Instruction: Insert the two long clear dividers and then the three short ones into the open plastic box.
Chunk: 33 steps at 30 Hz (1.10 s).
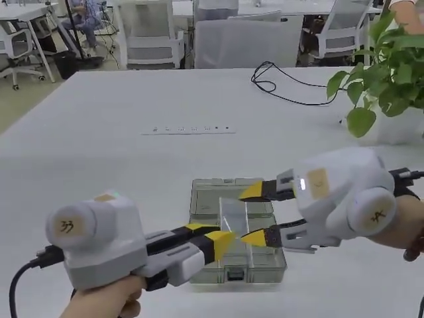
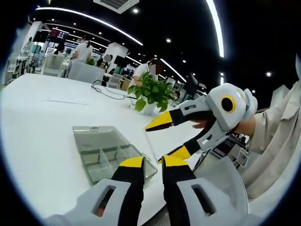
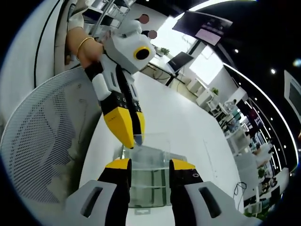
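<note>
We hold the left gripper (image 1: 222,240) with its fingers pressed onto one edge of a clear divider (image 1: 232,211). The divider stands upright just past those fingertips, over the open plastic box (image 1: 260,267). The right gripper (image 1: 254,214) has its fingers spread wide, one on either side of the divider; we cannot tell whether they touch it. The box lies on the worktop (image 1: 132,165) just below both sets of fingertips. Partition lines show inside it, but we cannot count them.

We judge the main risk to be the one-edge pinch. The divider could pivot about the left fingers, go down tilted, miss its grooves and jam. Its clearness makes the lower edge hard to follow. If the right fingers close off-centre, they could bow the divider or knock it loose. Nothing pins the box, so a crooked push could slide it away.

A round label (image 1: 67,227) on the left gripper reads "33". A sticker (image 1: 317,183) on the right gripper is too blurred for us to read.
</note>
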Each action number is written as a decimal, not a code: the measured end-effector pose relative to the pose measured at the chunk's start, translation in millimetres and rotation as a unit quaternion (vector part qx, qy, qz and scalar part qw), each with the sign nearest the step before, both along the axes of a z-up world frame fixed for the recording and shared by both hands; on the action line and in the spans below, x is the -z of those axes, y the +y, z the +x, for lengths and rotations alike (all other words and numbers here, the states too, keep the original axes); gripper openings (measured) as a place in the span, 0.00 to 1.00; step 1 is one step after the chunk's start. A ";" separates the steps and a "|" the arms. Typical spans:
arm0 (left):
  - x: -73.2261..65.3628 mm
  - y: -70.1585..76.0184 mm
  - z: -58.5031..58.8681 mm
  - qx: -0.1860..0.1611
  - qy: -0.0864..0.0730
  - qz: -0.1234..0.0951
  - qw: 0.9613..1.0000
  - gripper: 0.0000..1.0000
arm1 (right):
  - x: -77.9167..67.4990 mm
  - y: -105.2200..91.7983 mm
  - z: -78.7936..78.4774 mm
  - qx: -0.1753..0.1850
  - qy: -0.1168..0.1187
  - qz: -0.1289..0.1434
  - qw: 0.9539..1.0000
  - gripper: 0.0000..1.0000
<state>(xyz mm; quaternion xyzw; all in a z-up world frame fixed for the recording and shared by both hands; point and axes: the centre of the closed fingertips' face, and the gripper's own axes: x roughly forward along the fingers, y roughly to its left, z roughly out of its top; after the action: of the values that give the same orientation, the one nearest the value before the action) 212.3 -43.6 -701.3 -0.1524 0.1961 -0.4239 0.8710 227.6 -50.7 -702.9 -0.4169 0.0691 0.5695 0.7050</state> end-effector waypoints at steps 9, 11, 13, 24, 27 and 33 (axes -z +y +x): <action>0.2 -1.2 1.6 0.000 0.014 -0.016 1.000 0.00 | -1.8 3.4 0.9 -0.003 -0.007 0.003 1.000 0.32; 0.0 -1.5 2.1 -0.001 0.018 -0.021 1.000 0.00 | -2.5 4.0 1.5 -0.003 -0.010 0.003 1.000 0.32; 0.5 -1.2 2.5 -0.003 0.023 -0.024 0.999 0.00 | -3.1 4.8 1.9 -0.002 -0.012 0.004 1.000 0.32; 0.5 1.0 5.7 -0.017 0.059 -0.048 0.997 0.00 | -3.7 5.1 4.7 0.004 -0.013 0.008 1.000 0.33; 0.3 0.0 6.0 -0.018 0.061 -0.046 0.997 0.00 | -3.8 4.6 5.4 0.007 -0.014 0.010 1.000 0.33; 4.2 0.5 5.5 -0.009 0.040 -0.001 0.999 0.00 | -3.8 3.5 6.5 0.017 -0.002 0.020 1.000 0.33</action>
<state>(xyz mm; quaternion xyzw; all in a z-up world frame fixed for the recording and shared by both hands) 217.7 -43.1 -705.5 -0.1717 0.2295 -0.4095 0.8661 234.1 -47.2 -699.2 -0.4028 0.0631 0.5580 0.7228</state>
